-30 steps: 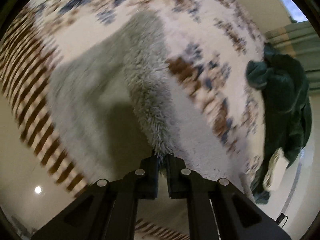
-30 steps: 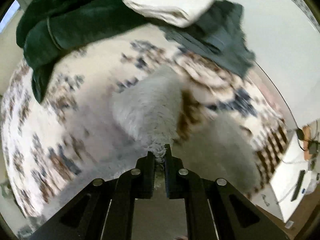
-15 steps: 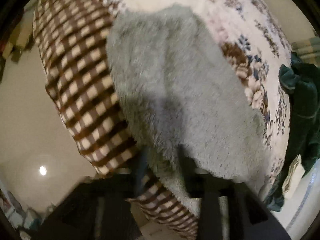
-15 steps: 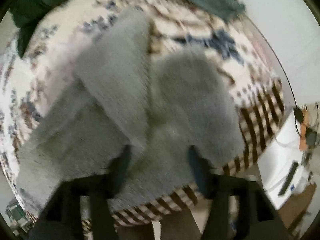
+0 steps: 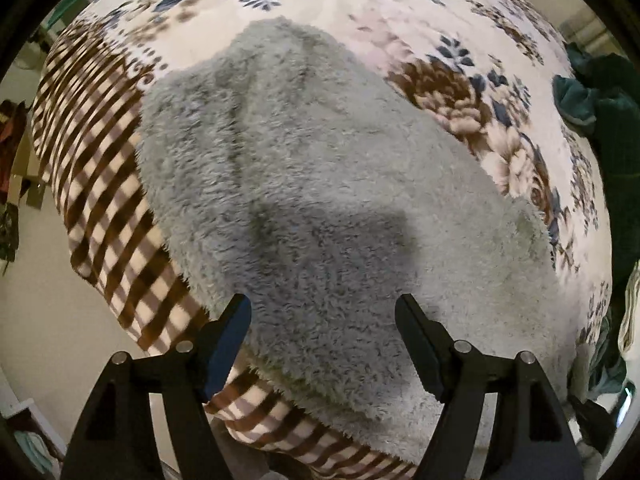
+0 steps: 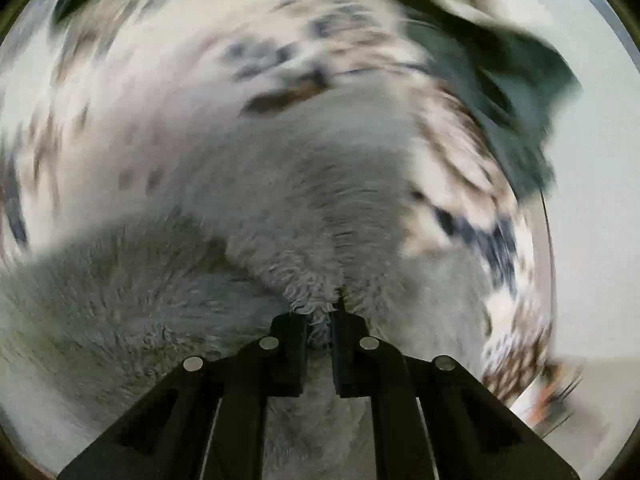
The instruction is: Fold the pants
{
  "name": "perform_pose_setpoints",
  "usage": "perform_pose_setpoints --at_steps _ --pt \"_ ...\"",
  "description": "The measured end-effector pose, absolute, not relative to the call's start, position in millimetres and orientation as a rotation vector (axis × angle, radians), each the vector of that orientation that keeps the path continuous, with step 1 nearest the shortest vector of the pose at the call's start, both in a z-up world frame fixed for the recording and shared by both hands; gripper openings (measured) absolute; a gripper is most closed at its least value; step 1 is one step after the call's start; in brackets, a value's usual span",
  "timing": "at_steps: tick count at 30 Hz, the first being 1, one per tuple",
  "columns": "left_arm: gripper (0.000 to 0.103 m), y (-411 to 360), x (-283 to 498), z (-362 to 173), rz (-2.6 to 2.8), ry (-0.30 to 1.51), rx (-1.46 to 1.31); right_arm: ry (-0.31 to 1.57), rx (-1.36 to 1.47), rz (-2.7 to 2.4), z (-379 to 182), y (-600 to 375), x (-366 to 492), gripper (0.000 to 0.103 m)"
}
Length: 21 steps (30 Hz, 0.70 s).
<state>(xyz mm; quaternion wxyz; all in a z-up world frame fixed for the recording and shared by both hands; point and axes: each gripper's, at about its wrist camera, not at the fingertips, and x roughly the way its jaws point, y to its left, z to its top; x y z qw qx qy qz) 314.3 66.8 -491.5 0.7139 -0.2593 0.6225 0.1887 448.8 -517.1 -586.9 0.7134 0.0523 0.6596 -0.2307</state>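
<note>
Item: grey fleece pants [image 5: 320, 184], fluffy pile, laid flat on a floral blanket [image 5: 460, 80] whose near border was a brown-and-cream check [image 5: 104, 184]; the garment covered most of the middle of the bed, its near edge lapping over the check border toward the bed's edge, a long crease running up its left part in the left wrist view. Left gripper [image 5: 322, 320]: pointed down over the pants, jaws wide apart after just opening, fleece seen between the fingers [image 5: 232, 336] but neither pad pressed on it; its shadow lay on the fabric just ahead. Right gripper [image 6: 320, 320]: jaws just drawn nearly together, a small tuft of the pants pinched between the fingers [image 6: 290, 344]; fleece rose in a ridge from the tips and spread to both sides. That view was heavily blurred, so the fold lines there could not be told. Other articles: dark green clothing [image 5: 608, 128] heaped at the blanket's right edge in the left wrist view, the same dark heap [image 6: 516, 92] at upper right in the right wrist view; a pale folded cloth [image 5: 630, 312] just below it at the frame's right rim, mostly cut off. Pale floor [image 5: 44, 288] showed beside the bed at left.
</note>
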Motion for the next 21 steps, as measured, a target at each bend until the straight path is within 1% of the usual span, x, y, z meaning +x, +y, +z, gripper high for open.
perform_pose_setpoints --at_steps 2,3,4,6,7,9,10,11,13,15,18,21 --pt "0.073 62.9 316.0 -489.2 0.405 1.377 -0.557 1.354 0.317 -0.623 -549.2 -556.0 414.5 0.009" --pt "0.073 62.0 316.8 -488.4 0.399 1.377 -0.552 1.327 0.379 -0.656 -539.9 -568.6 401.9 0.009" --pt "0.073 60.9 317.0 -488.0 0.393 1.378 -0.551 1.282 0.530 -0.711 -526.5 -594.3 374.9 0.009" --pt "0.073 58.1 318.1 -489.3 0.375 1.389 -0.560 1.248 0.773 -0.786 -527.0 -628.7 330.1 0.010" --pt "0.073 57.0 317.6 -490.9 0.367 1.399 -0.572 1.257 0.859 -0.794 -535.9 -639.0 315.2 0.012" --pt "0.073 54.4 315.7 -494.3 0.355 1.420 -0.592 1.294 1.078 -0.799 -562.2 -657.4 284.3 0.029" --pt "0.073 53.1 314.1 -495.1 0.351 1.428 -0.592 1.310 1.136 -0.811 -570.9 -660.0 275.4 0.044" --pt "0.073 52.4 312.6 -495.4 0.349 1.433 -0.589 1.308 1.166 -0.816 -576.2 -659.9 268.8 0.049" --pt "0.073 53.3 309.2 -494.0 0.354 1.429 -0.572 1.284 1.175 -0.798 -578.3 -652.0 262.9 0.050" --pt "0.073 59.6 305.7 -493.4 0.373 1.426 -0.563 1.268 1.159 -0.748 -580.5 -637.2 262.5 0.054" --pt "0.073 82.9 300.0 -492.1 0.444 1.407 -0.575 1.293 1.150 -0.644 -594.0 -606.6 268.7 0.055" --pt "0.073 112.1 296.2 -492.7 0.524 1.372 -0.602 1.383 1.084 -0.575 -612.2 -574.6 278.7 0.055"
